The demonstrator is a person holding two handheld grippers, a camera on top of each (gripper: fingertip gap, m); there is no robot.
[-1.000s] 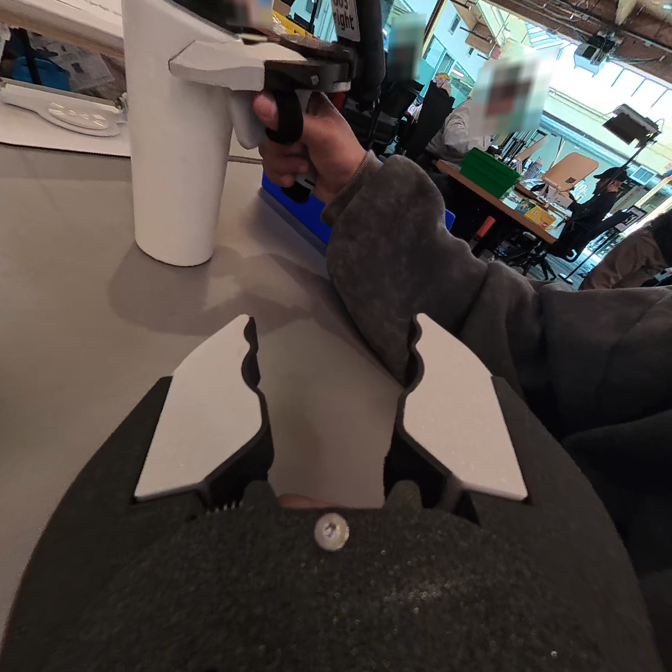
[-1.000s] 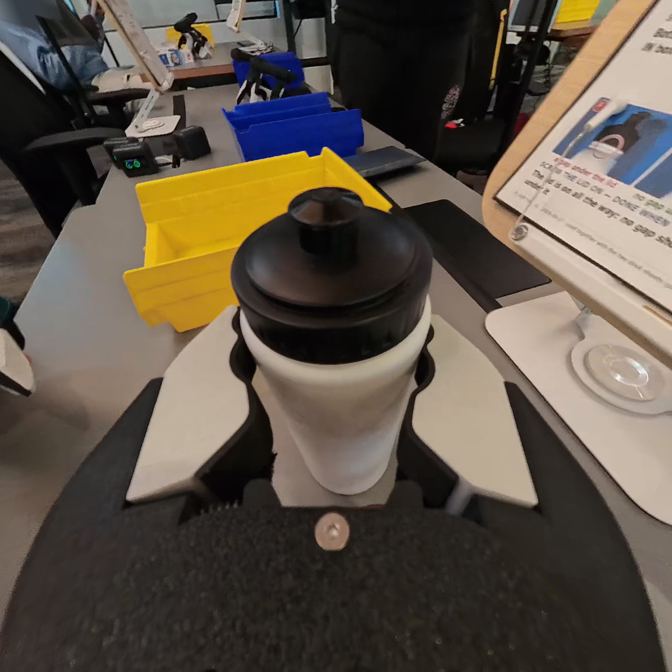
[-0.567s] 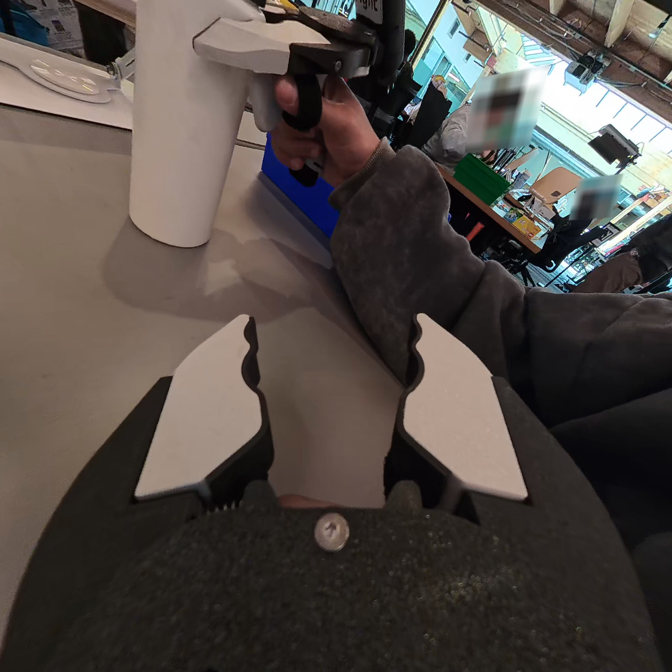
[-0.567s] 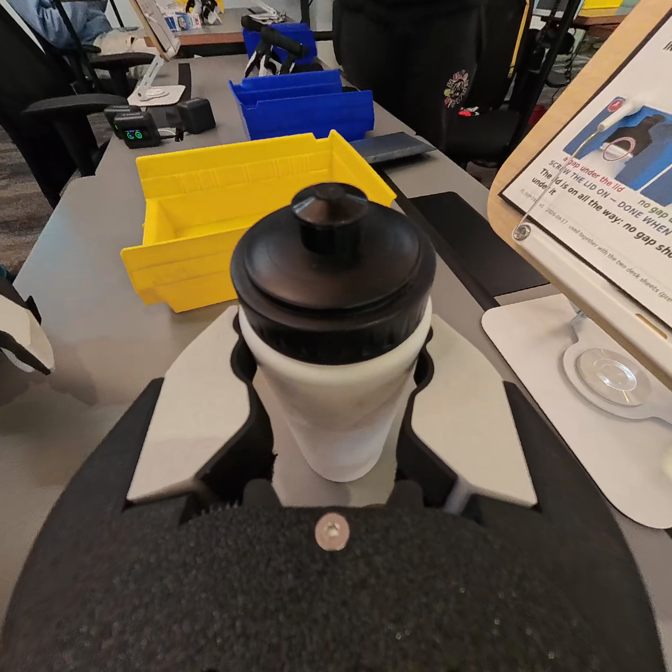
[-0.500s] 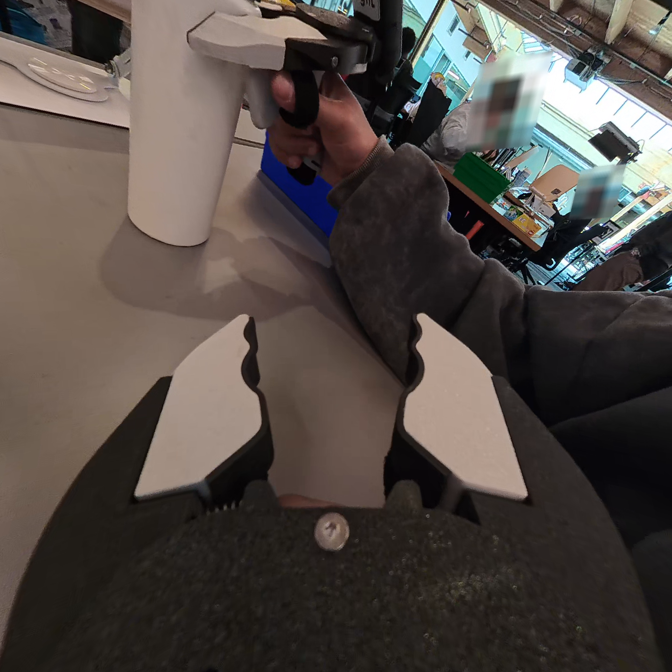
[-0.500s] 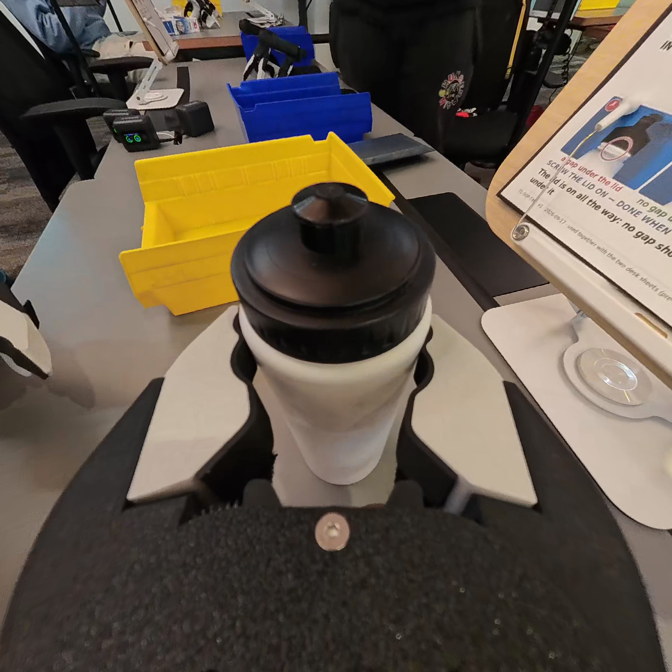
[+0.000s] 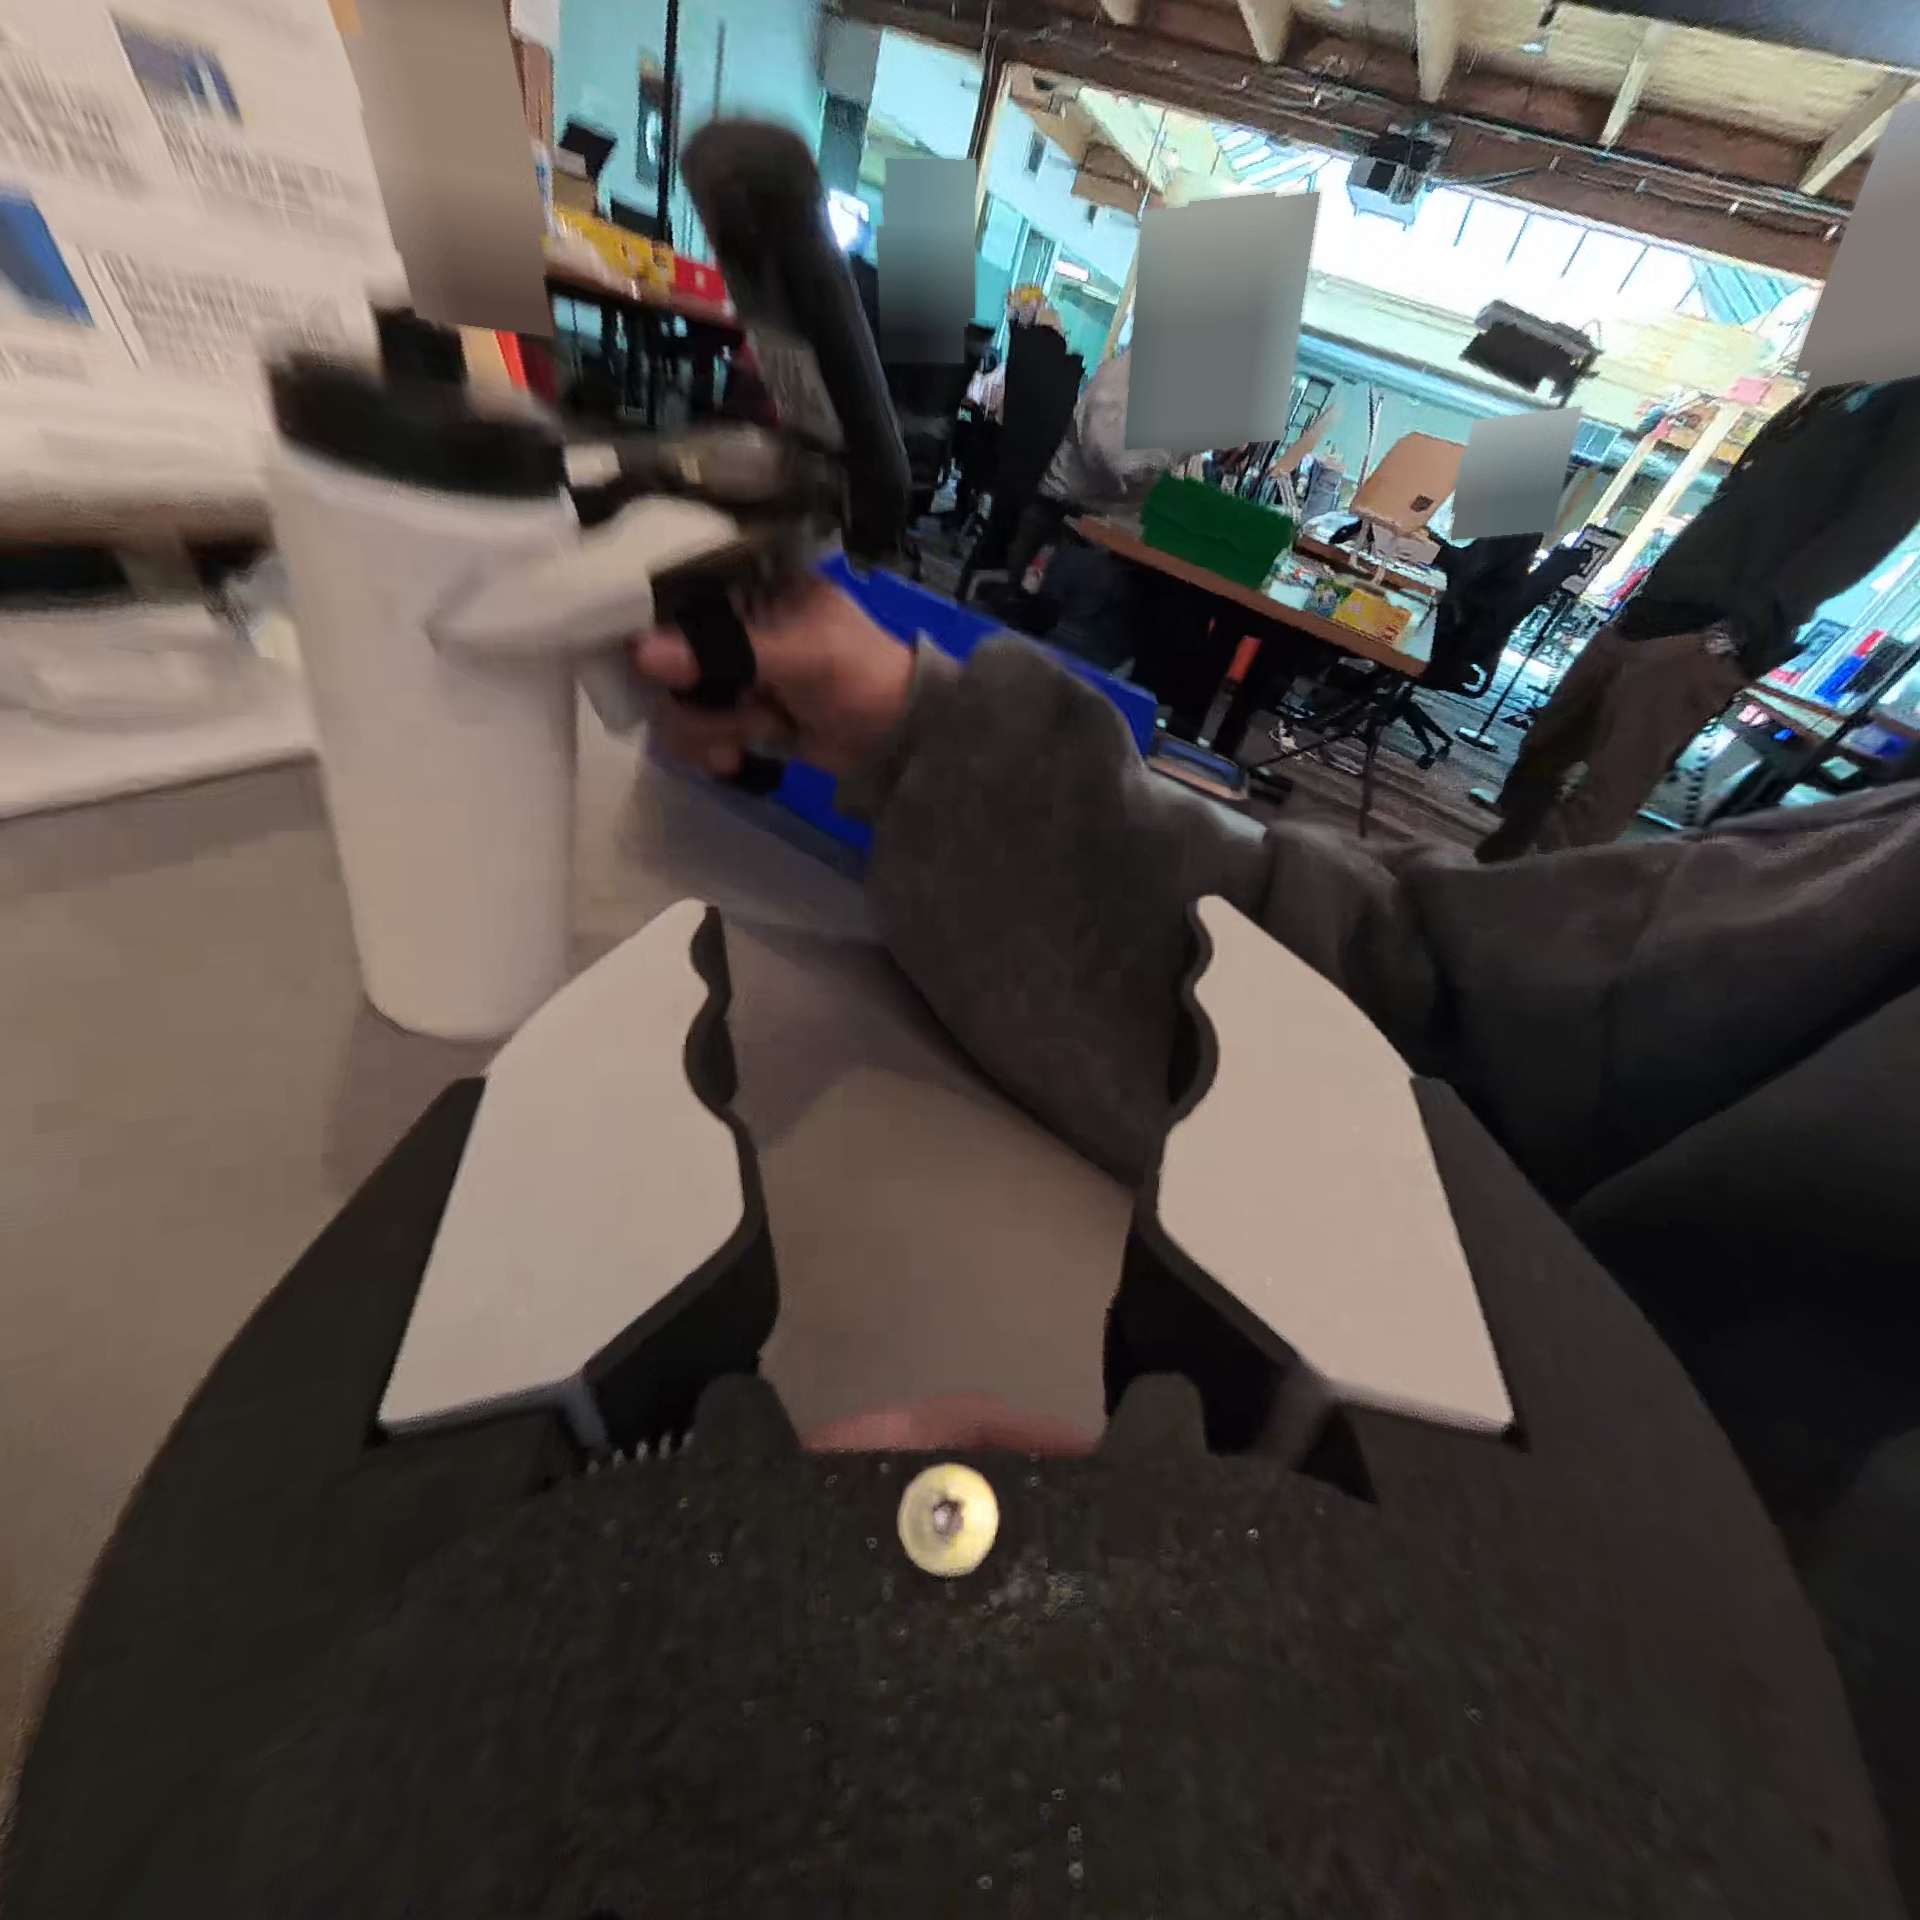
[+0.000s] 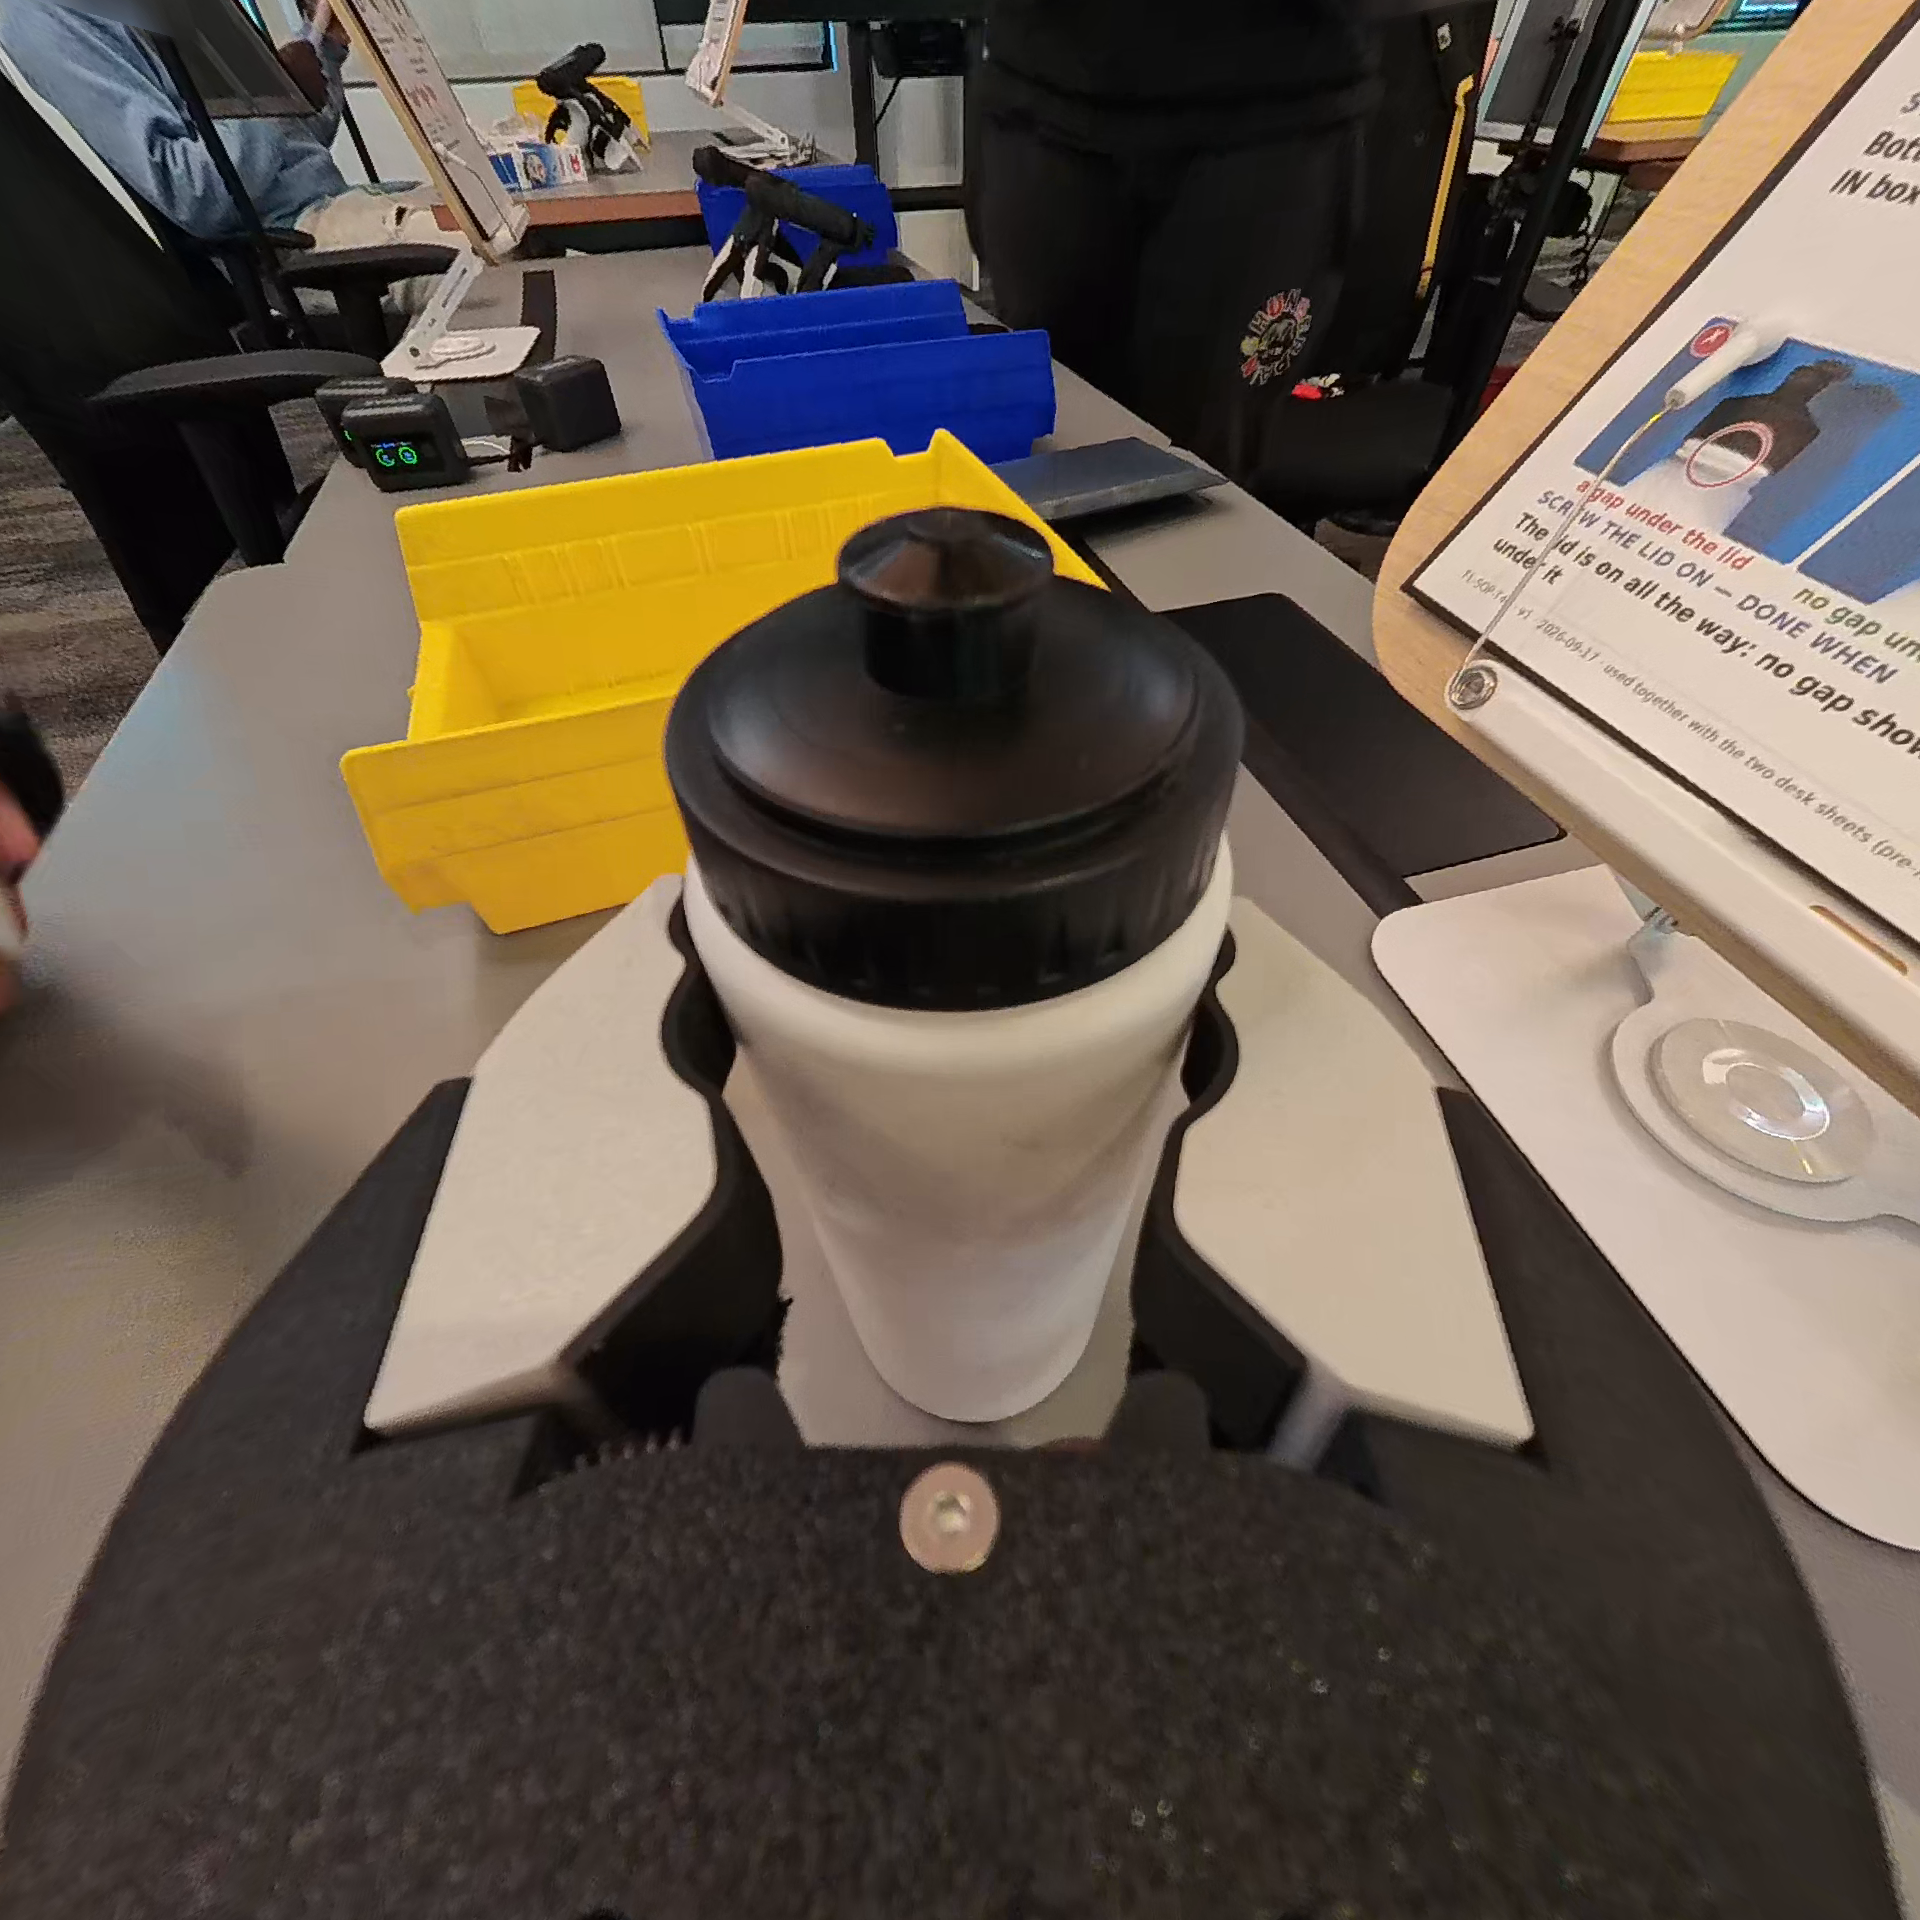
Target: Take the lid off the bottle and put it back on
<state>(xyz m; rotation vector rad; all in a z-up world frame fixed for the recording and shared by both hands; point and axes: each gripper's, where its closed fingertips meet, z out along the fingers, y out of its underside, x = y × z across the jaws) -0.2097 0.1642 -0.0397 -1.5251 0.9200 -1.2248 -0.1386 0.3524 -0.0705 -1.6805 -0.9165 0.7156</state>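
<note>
Swinging up since a moment ago, left claw (image 7: 951, 1029) spread wide and empty, now level with the black lid (image 7: 416, 426): likely reaching to unscrew. Right claw (image 8: 951, 1049) clamped on the white bottle (image 8: 956, 1164), upright on the counter (image 8: 208, 1039). Only the right wrist view shows the lid seated without a gap, plus the yellow bin (image 8: 561, 675) behind.

Bottle (image 8: 961, 1174) stands on bench (image 8: 208, 1039) btwn right claw (image 8: 951, 1081) fingers, lid (image 8: 951, 790) on top; bin (image 8: 540, 769) behind-left w/ 2nd bin (image 8: 862, 384) beyond, stand (image 8: 1662, 1091) right.
</note>
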